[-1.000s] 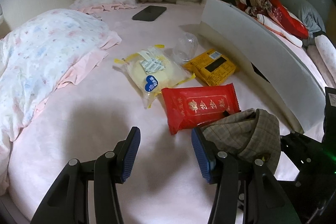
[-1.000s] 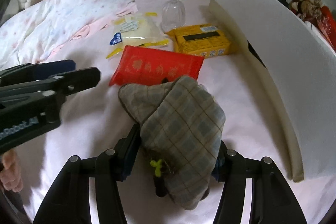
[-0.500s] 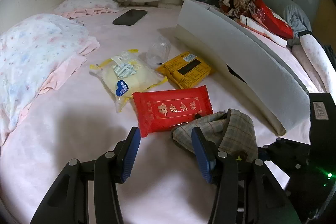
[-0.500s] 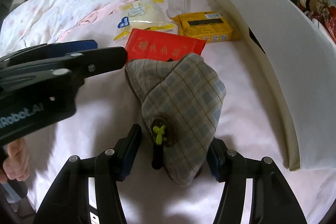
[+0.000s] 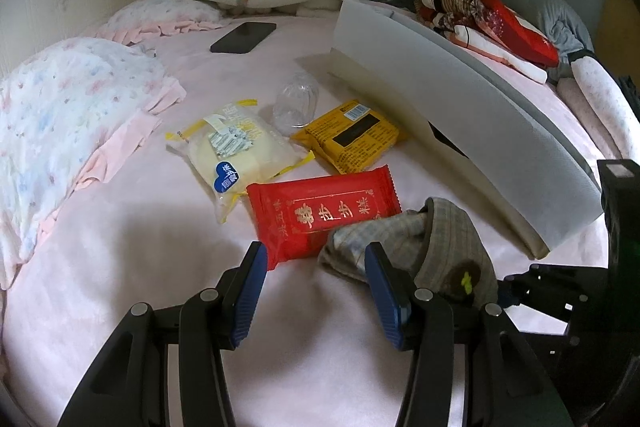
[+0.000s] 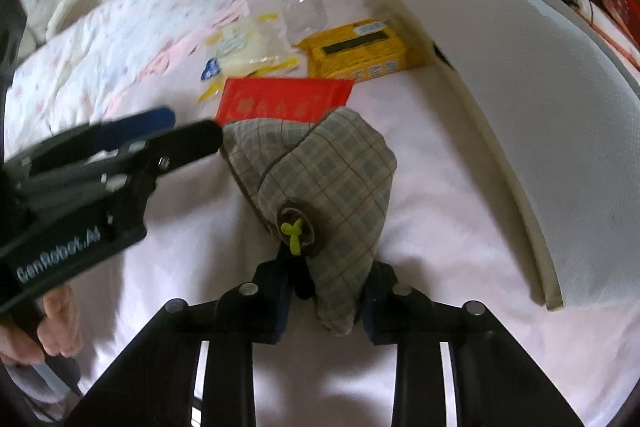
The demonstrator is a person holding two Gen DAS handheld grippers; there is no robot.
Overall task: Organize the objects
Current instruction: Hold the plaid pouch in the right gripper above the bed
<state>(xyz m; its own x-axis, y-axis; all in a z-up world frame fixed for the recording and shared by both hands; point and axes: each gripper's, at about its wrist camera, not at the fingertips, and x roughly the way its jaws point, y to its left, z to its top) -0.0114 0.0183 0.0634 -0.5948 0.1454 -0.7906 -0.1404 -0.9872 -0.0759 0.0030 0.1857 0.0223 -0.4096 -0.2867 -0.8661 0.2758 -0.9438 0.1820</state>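
- Left wrist view takes in the pink bed [image 5: 120, 259] widest of all; its near-left stretch lies bare, with a floral pillow [image 5: 60, 123] along the left edge.
- A long white board [image 5: 460, 115] stands on edge across the right side, walling off that flank of the bed.
- Right tongs [image 6: 326, 301] are clamped on the plaid hat [image 6: 320, 179], its lower fold pinched between the pads; the hat's far brim overlaps the near corner of the red snack packet [image 5: 324, 215].
- Left tongs [image 5: 312, 291] stand wide apart and hold nothing; the right pad sits just beside the hat's brim, whether touching I cannot tell.
- Beyond the red packet lie a pale bread bag [image 5: 236, 155] and a yellow packet [image 5: 352, 137], close together.
- A clear plastic cup [image 5: 296, 103] stands between those two, at their far side.
- A dark phone [image 5: 244, 37] rests well apart, near the far pillows.
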